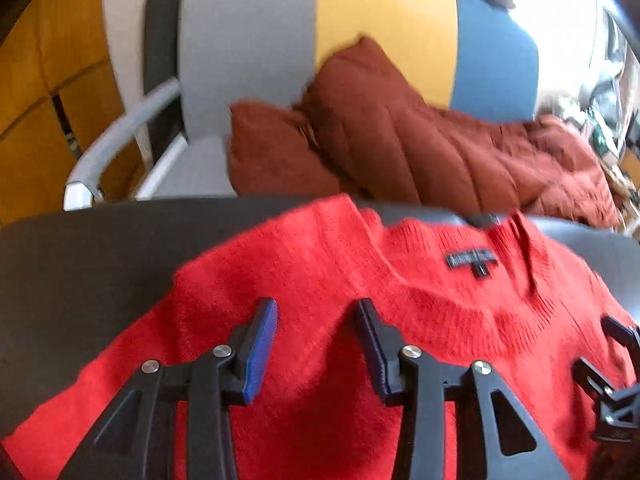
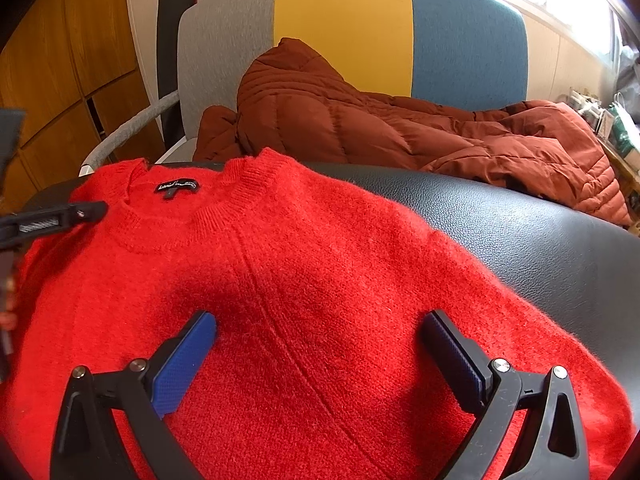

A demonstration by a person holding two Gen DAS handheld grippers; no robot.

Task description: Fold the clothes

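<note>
A bright red knit sweater (image 1: 320, 288) lies spread flat on a black leather surface (image 1: 80, 264), collar and dark neck label (image 1: 472, 260) toward the far edge. My left gripper (image 1: 316, 312) hovers over its left shoulder, jaws partly open, nothing between them. In the right wrist view the sweater (image 2: 320, 272) fills the foreground, label (image 2: 178, 188) at upper left. My right gripper (image 2: 320, 324) is wide open over the sweater's right shoulder area, empty. The left gripper's finger shows at the left edge of the right wrist view (image 2: 52, 218); the right gripper shows at the right edge of the left wrist view (image 1: 612, 384).
Behind the black surface (image 2: 540, 232) stands a chair with a grey, yellow and blue back (image 2: 352, 28) and a grey armrest (image 1: 120, 136). A rust-brown puffer jacket (image 2: 400, 120) lies heaped on its seat. Wooden cabinets (image 2: 60, 60) at left, cluttered shelf (image 2: 616, 128) at right.
</note>
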